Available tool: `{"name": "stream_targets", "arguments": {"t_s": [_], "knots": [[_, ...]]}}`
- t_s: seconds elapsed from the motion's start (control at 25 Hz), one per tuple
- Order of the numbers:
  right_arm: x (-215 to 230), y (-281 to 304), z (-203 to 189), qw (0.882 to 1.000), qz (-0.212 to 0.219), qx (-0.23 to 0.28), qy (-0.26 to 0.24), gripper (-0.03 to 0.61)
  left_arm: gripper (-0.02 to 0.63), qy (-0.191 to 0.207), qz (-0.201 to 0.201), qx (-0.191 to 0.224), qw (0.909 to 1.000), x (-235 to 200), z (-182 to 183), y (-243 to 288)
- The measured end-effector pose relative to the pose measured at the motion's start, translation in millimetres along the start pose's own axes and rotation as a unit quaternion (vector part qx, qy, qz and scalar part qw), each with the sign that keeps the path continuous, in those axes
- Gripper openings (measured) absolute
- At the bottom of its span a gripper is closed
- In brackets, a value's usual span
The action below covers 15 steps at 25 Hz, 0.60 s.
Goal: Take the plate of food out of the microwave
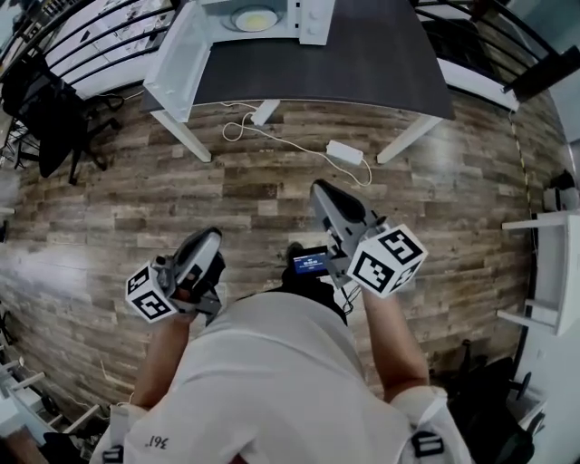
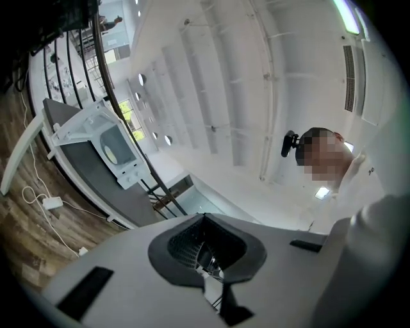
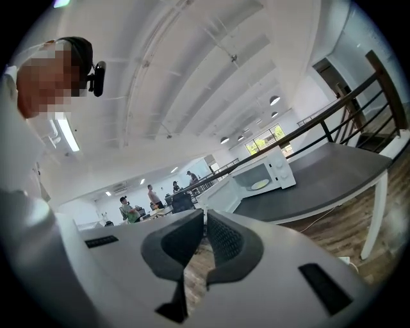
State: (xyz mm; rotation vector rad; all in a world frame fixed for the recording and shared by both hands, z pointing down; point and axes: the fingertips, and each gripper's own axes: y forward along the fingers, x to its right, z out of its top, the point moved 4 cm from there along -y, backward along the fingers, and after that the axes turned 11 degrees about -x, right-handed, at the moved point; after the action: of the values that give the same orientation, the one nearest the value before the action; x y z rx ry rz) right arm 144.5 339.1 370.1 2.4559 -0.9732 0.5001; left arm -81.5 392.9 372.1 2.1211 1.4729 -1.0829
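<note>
I am keeping both pairs of jaws pressed together with nothing between them. The left gripper and right gripper are riding at waist level, I judge because the reach is not yet begun. Beyond them the wooden floor is lying between me and the dark table. The microwave is standing there with its door swung open, which leaves the way in free. The plate of food is sitting inside, well apart from both jaws.

The microwave is white; the plate inside shows pale yellow. The table is dark grey with white legs, the floor streaky brown planks. My left gripper and right gripper are grey-white, with black-and-white square-marked cubes.
</note>
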Motion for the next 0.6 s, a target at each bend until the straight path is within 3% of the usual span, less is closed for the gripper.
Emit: {"name": "stream_targets", "arguments": {"t_s": [0.36, 0.6], "knots": [[79, 12, 37, 1.000, -0.003, -0.013, -0.014, 0.012, 0.006, -0.004, 0.047, 0.002, 0.9989, -43, 18, 72], [108, 25, 45, 1.000, -0.009, -0.022, -0.019, 0.020, 0.006, -0.004, 0.070, -0.015, 0.9974, -67, 26, 99]]}}
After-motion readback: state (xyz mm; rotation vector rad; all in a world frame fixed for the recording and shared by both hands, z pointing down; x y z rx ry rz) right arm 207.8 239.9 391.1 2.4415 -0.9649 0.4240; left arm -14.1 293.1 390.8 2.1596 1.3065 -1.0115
